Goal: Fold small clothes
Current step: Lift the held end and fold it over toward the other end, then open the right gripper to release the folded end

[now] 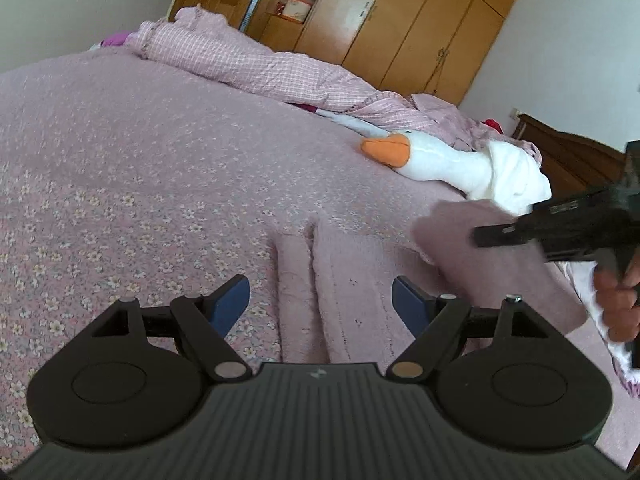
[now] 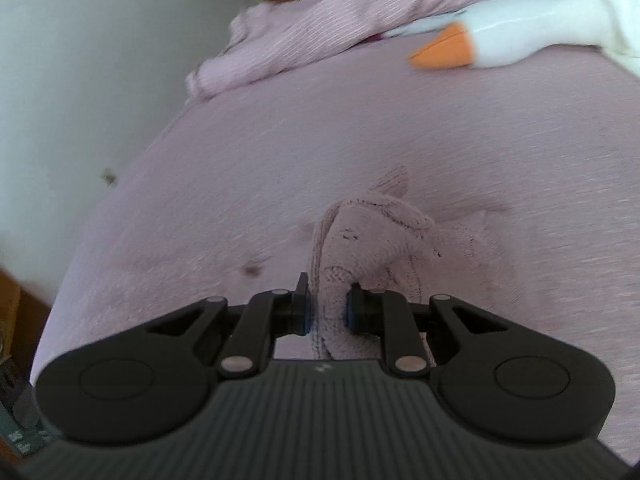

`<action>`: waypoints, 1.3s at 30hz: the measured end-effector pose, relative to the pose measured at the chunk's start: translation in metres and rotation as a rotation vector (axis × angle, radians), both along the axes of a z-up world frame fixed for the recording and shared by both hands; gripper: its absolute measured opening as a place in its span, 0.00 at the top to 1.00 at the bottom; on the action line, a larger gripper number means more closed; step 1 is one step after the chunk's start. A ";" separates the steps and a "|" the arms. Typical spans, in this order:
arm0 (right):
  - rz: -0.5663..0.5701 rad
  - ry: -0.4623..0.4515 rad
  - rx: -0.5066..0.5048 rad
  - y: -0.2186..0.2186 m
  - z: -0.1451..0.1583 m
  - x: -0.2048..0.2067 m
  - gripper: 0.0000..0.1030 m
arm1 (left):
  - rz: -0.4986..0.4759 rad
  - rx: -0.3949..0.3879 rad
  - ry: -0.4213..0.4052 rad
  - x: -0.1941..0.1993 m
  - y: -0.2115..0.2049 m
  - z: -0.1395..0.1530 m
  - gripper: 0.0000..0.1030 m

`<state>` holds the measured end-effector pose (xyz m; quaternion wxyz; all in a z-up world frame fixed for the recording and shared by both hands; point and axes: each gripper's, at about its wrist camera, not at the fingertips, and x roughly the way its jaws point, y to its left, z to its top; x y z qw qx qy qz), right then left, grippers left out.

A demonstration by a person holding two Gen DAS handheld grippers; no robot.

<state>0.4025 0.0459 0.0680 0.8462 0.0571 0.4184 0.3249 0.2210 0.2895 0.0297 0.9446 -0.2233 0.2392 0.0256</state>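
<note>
- On the bed (image 1: 140, 168), under a pink flowered cover: small pink fleecy garment (image 1: 344, 280), partly laid flat ahead of the left gripper (image 1: 320, 300).
- Left jaws spread wide and empty, one blue pad on each side of the garment's long straight edges.
- Right gripper (image 2: 326, 308) clamped on a bunched fold of the same garment (image 2: 376, 248); seen from the left wrist as a blurred black tool (image 1: 560, 228) with a hand (image 1: 618, 300) on its grip, lifting a flap of cloth.
- Broad bare stretch of bed cover to the left and ahead, free of clutter.
- Beyond the garment: white plush goose (image 1: 440, 160) with orange beak (image 1: 386, 148), lying near but apart from it.
- Behind the goose: crumpled pink checked quilt (image 1: 248, 60) along the far side of the bed.
- Further back: wooden wardrobe (image 1: 400, 20); dark wooden furniture (image 1: 568, 152) past the bed's right edge.
- Bed's left edge beside a pale wall (image 2: 80, 60) in the right wrist view.
</note>
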 end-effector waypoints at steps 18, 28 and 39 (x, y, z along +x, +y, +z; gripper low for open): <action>-0.086 -0.009 -0.039 0.096 -0.034 -0.015 0.64 | 0.085 -0.043 0.078 0.003 0.027 -0.009 0.19; -0.118 -0.068 0.145 0.032 -0.011 -0.025 0.40 | 0.019 -0.123 0.096 0.003 0.021 -0.010 0.18; -0.133 -0.351 -0.072 -0.103 -0.074 -0.126 0.38 | -0.070 -0.123 0.076 0.001 -0.028 -0.017 0.10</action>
